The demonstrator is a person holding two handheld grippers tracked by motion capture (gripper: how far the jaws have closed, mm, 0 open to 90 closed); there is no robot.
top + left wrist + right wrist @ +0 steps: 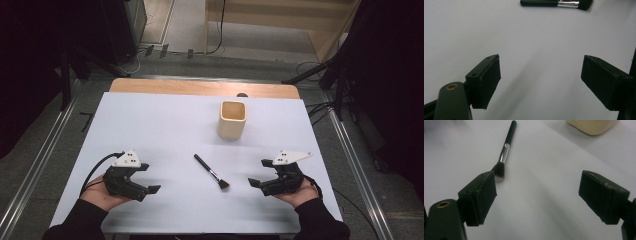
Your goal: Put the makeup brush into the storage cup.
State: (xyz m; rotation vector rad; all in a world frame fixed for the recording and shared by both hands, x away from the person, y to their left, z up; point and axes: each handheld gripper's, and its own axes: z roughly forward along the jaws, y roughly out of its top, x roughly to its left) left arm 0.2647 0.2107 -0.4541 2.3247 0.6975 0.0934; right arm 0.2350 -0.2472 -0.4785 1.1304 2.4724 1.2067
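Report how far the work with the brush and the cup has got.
Nothing looks done yet: the brush lies flat on the white table, apart from the upright cup. Nothing is in hand: the left claw and the right claw are both open, held just above the table either side of the brush. Left: probably gripping the brush and, likely, putting it into the cup.

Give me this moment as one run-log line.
left gripper: open, empty | right gripper: open, empty | brush: flat on table between grippers, untouched | cup: upright, behind brush
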